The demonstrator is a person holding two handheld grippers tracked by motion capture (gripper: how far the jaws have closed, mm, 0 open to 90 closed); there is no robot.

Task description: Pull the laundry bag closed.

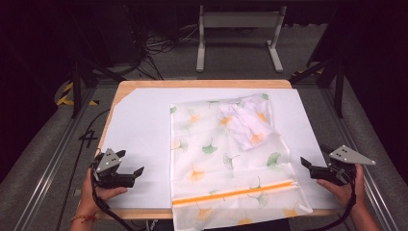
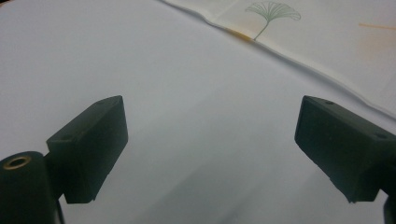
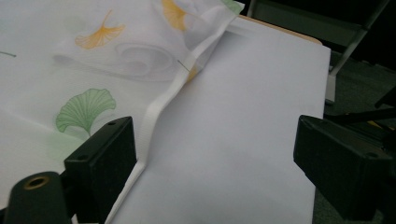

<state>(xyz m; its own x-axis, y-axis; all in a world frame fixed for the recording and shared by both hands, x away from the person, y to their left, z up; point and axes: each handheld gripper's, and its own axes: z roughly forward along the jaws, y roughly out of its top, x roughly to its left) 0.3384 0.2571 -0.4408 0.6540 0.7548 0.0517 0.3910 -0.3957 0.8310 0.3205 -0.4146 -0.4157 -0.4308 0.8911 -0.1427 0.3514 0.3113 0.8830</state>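
The left gripper (image 1: 131,162) sat at the lower left of the high view, its jaws spread wide with nothing between them, only the bare white sheet (image 2: 177,116) beneath. The right gripper (image 1: 308,167) sat at the lower right, likewise spread and holding nothing, its jaws flanking the cloth's hemmed side edge (image 3: 159,109) in its own view without pressing on it. Both pointed inward at the leaf-printed cloth (image 1: 226,159), which lay flat down the middle of the frame, its orange stripe (image 1: 233,192) near the bottom and its lowest part hanging over the table's near edge. Standing off either side like that probably served to leave the fabric undisturbed after laying it out, or to square up for taking its two sides at once. A bunched, folded-over patch (image 1: 245,122) sat at the cloth's upper right, likely the part left to smooth. Open sheet lay to the left of the cloth, giving that gripper plenty of room; the right had a narrower strip before the table (image 1: 202,83) ended.
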